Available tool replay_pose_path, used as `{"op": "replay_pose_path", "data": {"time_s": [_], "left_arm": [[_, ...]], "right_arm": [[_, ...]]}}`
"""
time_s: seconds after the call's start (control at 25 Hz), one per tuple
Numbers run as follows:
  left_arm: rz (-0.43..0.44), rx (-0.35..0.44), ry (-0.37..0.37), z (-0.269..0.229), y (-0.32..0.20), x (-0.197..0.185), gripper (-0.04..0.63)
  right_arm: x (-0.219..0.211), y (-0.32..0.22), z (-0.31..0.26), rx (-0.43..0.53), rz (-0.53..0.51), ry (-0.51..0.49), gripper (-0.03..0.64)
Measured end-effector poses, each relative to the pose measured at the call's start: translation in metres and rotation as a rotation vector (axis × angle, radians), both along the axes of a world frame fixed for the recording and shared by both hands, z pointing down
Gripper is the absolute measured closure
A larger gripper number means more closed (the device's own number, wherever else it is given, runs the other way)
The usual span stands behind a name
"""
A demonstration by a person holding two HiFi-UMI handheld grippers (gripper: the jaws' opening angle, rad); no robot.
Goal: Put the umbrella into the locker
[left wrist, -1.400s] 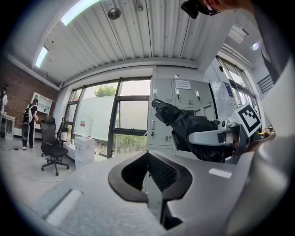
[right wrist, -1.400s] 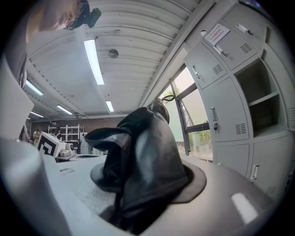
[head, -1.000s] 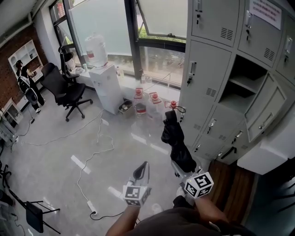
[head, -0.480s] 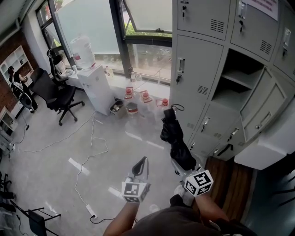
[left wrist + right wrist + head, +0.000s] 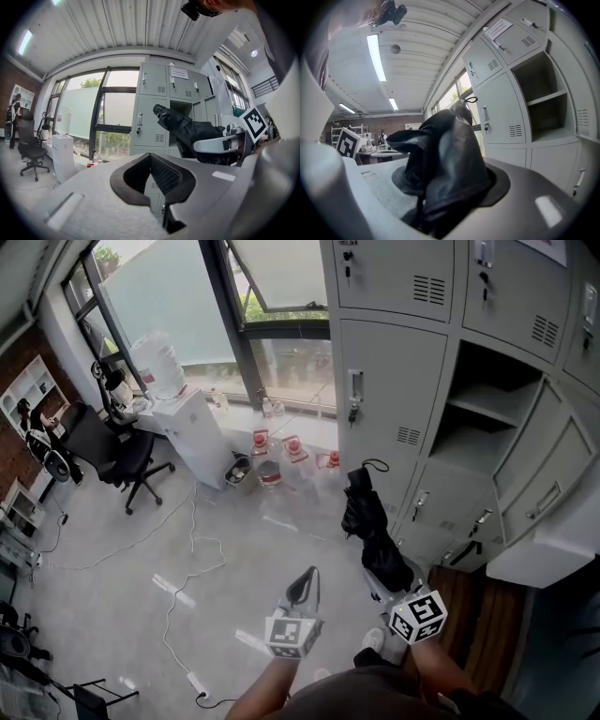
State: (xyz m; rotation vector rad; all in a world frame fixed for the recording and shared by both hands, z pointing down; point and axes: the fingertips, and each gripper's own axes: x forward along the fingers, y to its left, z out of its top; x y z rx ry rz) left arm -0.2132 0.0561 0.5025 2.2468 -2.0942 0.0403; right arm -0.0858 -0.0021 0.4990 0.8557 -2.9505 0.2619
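Umbrella (image 5: 368, 521), folded, sits clamped in my right hand-held gripper (image 5: 386, 579), held out before the open locker compartment (image 5: 487, 390), not inside. My left hand-held gripper (image 5: 304, 585) is closed, empty. I judge this the carry; next needs its tip lifted to that opening

No writing can be read anywhere. A white paper notice (image 5: 179, 72) is stuck on an upper door of the lockers (image 5: 394, 390), above the open compartment (image 5: 487, 404); its printed lines are too small and blurred to make out.
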Motion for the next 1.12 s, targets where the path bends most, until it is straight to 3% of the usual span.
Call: {"op": "replay_pose_path", "data": {"time_s": [0.48,1.12], "left_arm": [[0.108,-0.037,-0.027,0.013,-0.089,0.058,0.591],[0.218,-0.062,-0.037,0.021,-0.175,0.14,0.591]], "right_arm": [[0.061,-0.077,0.015,0.004,0.115,0.036,0.377],[0.154,-0.138,0.025,-0.015,0.239,0.044,0.376]]}}
